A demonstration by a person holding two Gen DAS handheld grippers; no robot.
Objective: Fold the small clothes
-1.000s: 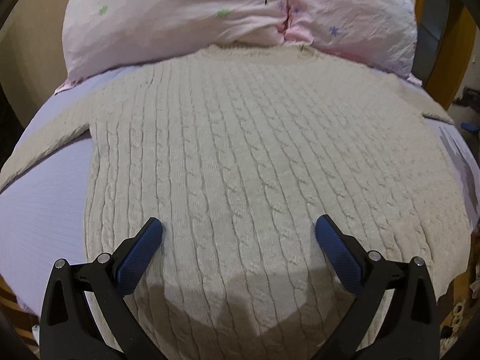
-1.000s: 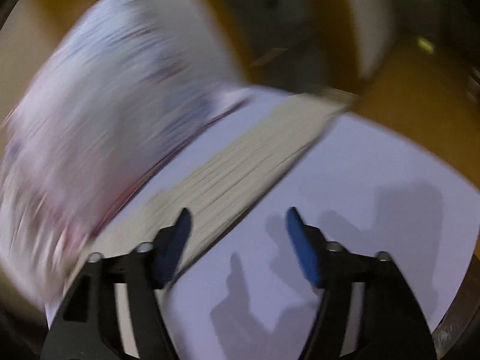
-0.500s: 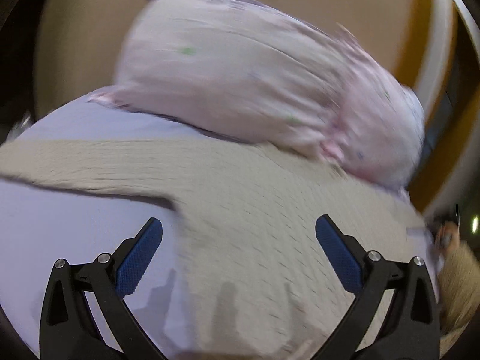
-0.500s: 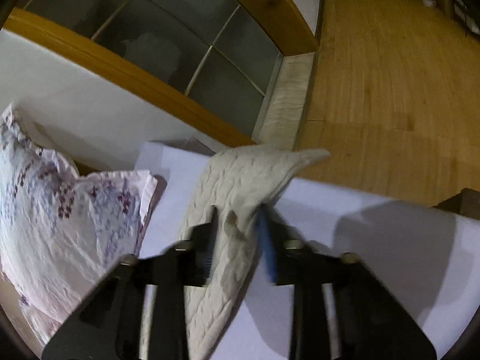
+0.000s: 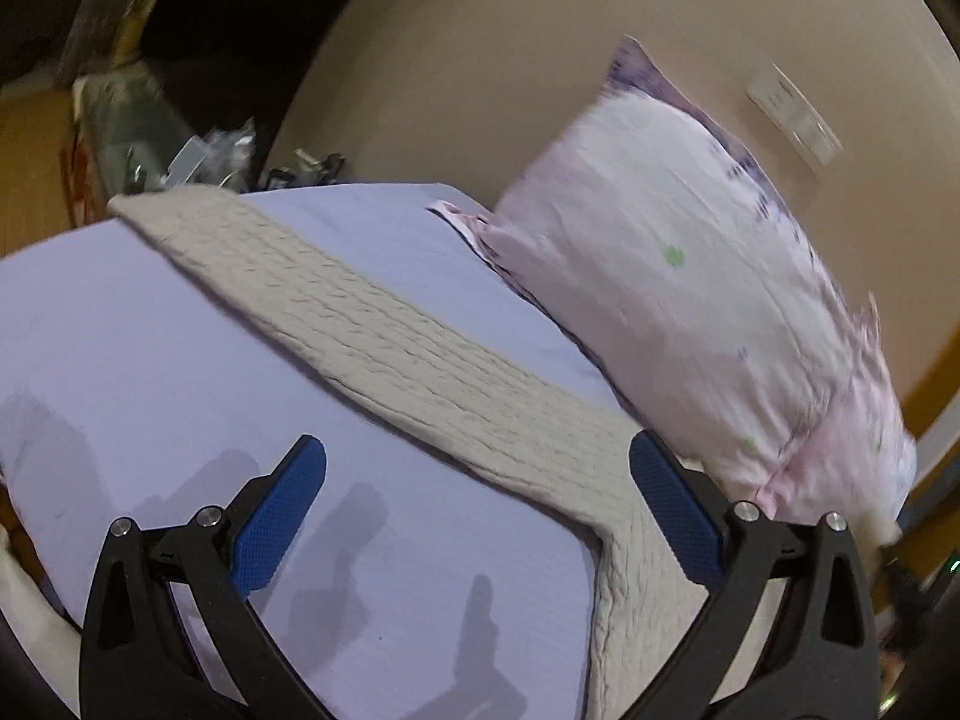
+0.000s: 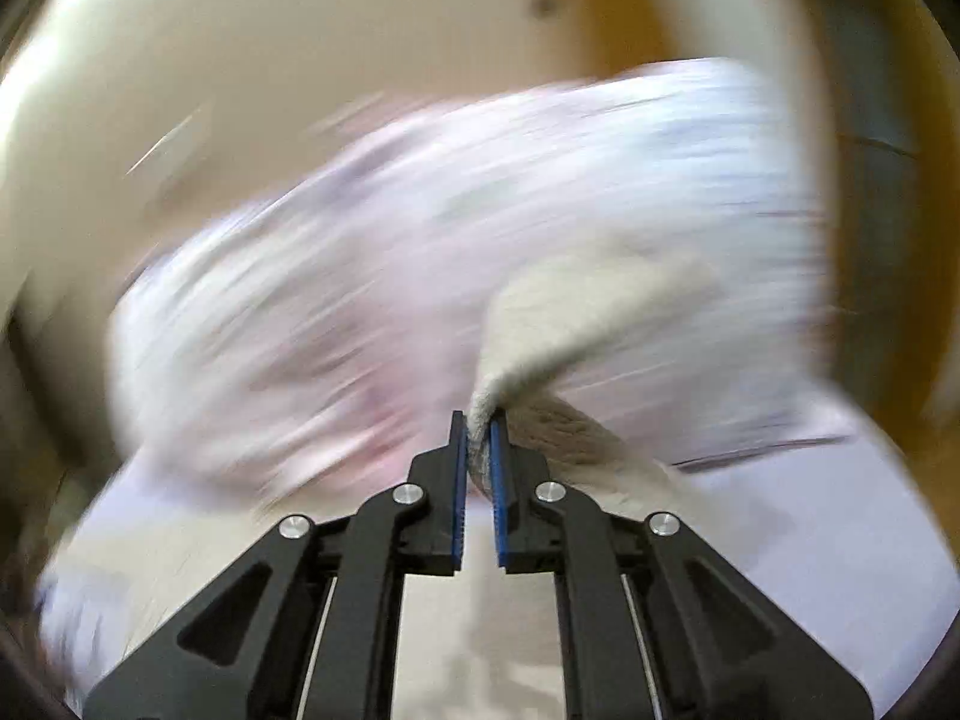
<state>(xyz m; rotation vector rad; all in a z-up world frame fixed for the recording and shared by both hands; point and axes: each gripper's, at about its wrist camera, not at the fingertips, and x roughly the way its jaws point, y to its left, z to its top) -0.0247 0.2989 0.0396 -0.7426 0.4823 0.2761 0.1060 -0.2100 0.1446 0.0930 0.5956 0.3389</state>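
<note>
A cream cable-knit sweater lies on a pale lilac bed sheet (image 5: 150, 360). In the left wrist view its long left sleeve (image 5: 384, 336) stretches flat from the upper left down to the body at the lower right. My left gripper (image 5: 477, 519) is open and empty, above the sleeve near the armpit. In the blurred right wrist view my right gripper (image 6: 479, 438) is shut on the other sleeve (image 6: 576, 312) and holds it lifted, the cuff end flopping up and to the right.
A pink flowered pillow (image 5: 690, 300) leans on the beige headboard (image 5: 510, 60) behind the sweater; it also shows in the right wrist view (image 6: 360, 276). Clutter (image 5: 198, 150) sits beyond the bed's far left corner. Wooden trim (image 5: 936, 360) is at the right.
My left gripper has swung from the sweater's body to its left sleeve, staying open. My right gripper has closed on the right sleeve and lifted it, swinging toward the pillow.
</note>
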